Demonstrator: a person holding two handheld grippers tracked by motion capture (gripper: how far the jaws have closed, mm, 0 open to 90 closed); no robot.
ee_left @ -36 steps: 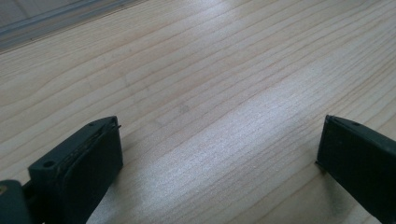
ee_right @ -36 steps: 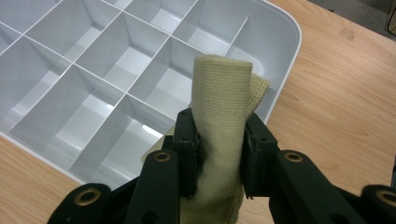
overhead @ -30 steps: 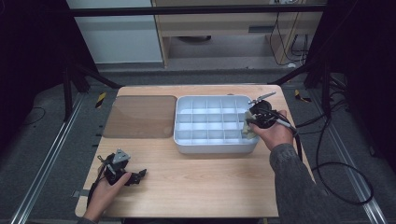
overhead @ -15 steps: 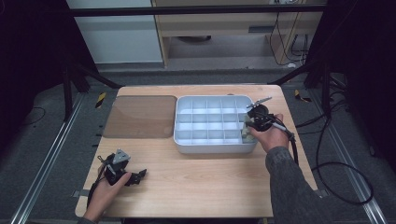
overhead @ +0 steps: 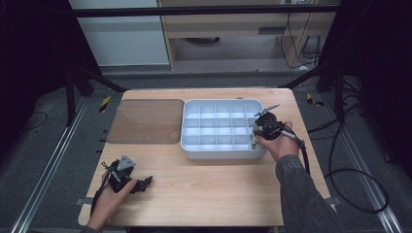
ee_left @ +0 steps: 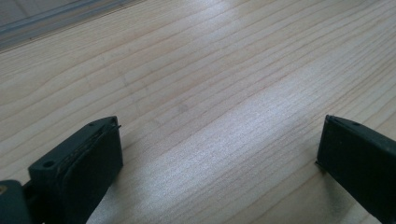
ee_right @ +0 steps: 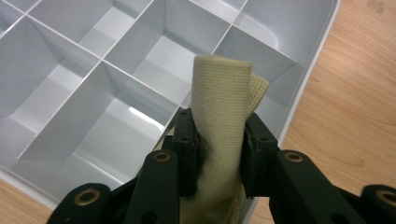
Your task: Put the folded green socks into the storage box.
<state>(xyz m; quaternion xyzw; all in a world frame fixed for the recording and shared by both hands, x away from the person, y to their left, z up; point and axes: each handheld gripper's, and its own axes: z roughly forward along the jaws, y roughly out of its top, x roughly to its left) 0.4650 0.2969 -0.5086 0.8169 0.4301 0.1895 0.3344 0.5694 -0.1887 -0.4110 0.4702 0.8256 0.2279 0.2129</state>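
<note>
The right hand-held gripper [ee_right: 219,154] pinches a rolled beige knitted cloth [ee_right: 219,121], long axis in line with its jaws, over the near right compartments of the grey divided plastic tray [overhead: 192,145], while the left hand-held gripper [ee_left: 219,154] rests spread on the wooden surface [ee_left: 196,70], well apart.

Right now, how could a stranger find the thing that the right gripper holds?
Look at the pale divided tray on the wooden table. At its right end, the right gripper pinches a rolled beige cloth, the one soft, ribbed thing among bare plastic compartments.

Wooden table [overhead: 214,189] on grey floor [overhead: 43,145], dim room
</note>
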